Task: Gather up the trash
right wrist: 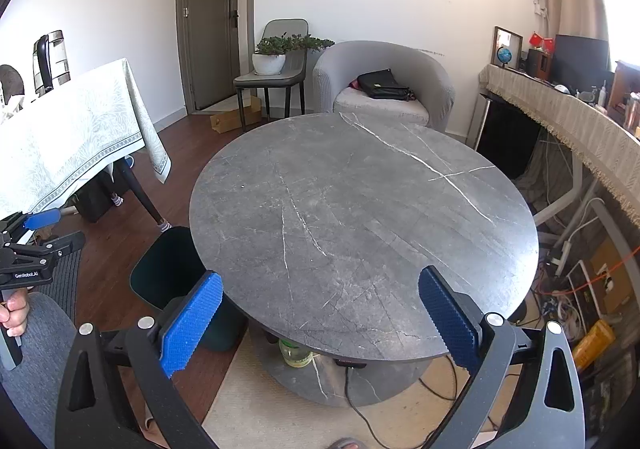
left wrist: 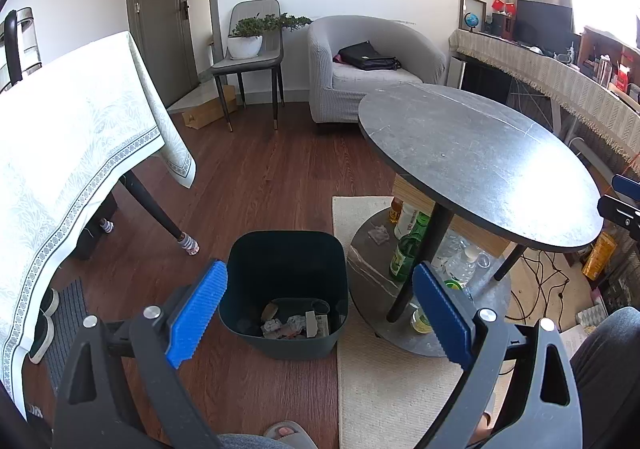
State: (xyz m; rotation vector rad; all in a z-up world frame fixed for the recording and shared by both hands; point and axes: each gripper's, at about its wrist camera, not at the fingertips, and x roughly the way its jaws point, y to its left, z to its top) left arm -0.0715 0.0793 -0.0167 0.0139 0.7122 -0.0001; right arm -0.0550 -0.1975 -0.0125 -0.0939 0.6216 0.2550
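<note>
A dark trash bin (left wrist: 285, 289) stands on the wood floor, holding crumpled paper and scraps (left wrist: 294, 323). My left gripper (left wrist: 320, 309) is open and empty, hovering above the bin. In the right wrist view the bin (right wrist: 168, 273) is partly hidden under the round grey table (right wrist: 360, 225). My right gripper (right wrist: 320, 313) is open and empty above the table's near edge. The left gripper (right wrist: 36, 241) shows at the far left of that view, and the right gripper (left wrist: 620, 201) shows at the right edge of the left wrist view.
Bottles (left wrist: 404, 253) and a crumpled tissue (left wrist: 378, 235) sit on the table's lower shelf. A beige rug (left wrist: 384, 389) lies under it. A cloth-covered table (left wrist: 68, 153) is left, an armchair (left wrist: 372, 65) and chair with plant (left wrist: 248, 49) behind. Cables (right wrist: 568, 289) lie right.
</note>
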